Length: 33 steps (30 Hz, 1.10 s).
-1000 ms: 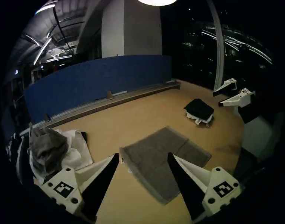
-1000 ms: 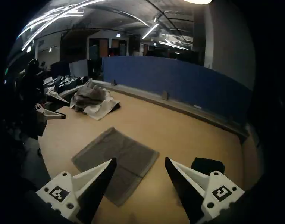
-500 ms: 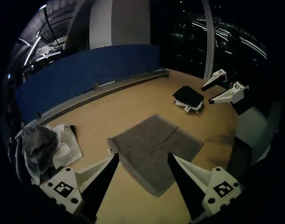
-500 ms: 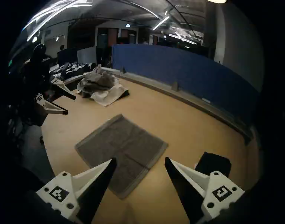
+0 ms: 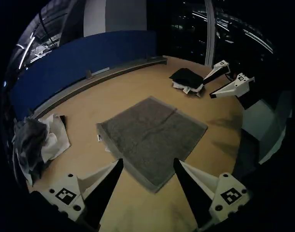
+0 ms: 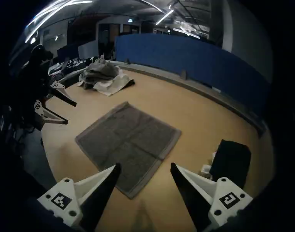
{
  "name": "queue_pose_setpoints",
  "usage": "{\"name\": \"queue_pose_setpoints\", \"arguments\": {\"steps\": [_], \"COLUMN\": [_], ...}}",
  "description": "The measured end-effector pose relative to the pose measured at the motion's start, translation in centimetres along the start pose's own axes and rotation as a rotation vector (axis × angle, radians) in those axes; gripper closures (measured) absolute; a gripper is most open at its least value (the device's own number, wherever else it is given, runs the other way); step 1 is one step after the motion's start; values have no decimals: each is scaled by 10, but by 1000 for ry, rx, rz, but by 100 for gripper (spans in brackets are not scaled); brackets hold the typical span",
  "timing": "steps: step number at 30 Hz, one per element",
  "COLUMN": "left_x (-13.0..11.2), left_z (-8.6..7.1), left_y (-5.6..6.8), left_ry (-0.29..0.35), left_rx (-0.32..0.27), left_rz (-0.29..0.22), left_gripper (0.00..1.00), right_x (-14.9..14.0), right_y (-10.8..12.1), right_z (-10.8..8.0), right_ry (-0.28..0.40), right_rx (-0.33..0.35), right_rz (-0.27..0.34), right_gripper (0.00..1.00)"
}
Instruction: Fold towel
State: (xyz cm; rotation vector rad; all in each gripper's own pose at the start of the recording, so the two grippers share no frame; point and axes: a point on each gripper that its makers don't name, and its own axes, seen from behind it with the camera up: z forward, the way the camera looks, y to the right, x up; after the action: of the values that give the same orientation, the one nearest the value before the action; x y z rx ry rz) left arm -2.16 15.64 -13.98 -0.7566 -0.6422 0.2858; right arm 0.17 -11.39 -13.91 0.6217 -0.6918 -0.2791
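— Tilted further down than a second ago, the left claw and right claw face the towel more fully.
— Where's it lying?
— Spread flat, unfolded, on the bench, just ahead of both claws.
— Claws?
— Both spread apart, holding nothing.

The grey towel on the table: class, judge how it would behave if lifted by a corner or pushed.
Probably floppy: the grey towel lies flat with soft creases, so a lifted corner would drape. Pushed across the table, its fuzzy surface may bunch rather than slide.
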Motion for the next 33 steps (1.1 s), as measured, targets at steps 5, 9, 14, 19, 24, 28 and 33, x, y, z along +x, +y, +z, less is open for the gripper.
{"name": "queue_pose_setpoints", "arguments": {"steps": [5,9,14,19,24,28,33], "left_x": [-17,-32,-51,-62,-72,-80,-89], "left_z": [12,20,26,31,36,39,41], "left_y": [5,8,13,14,13,12,12], "left_ry": [-19,-43,-76,-98,-116,-130,-149], "left_rx": [-2,-1,-10,-9,-4,3,5], "left_rz": [6,20,33,25,23,39,46], "left_gripper": [3,4,3,3,3,3,3], "right_x": [-16,-28,-43,-57,-69,-81,-93], "right_y": [-6,-11,-17,-21,-24,-25,-26], "right_z": [11,19,27,34,40,45,49], "right_ry": [-17,-33,-49,-62,-77,-95,-111], "right_rx": [1,5,14,18,20,19,16], "right_rz": [-4,0,6,1,-4,-5,-6], "right_gripper": [0,0,0,0,0,0,0]}}
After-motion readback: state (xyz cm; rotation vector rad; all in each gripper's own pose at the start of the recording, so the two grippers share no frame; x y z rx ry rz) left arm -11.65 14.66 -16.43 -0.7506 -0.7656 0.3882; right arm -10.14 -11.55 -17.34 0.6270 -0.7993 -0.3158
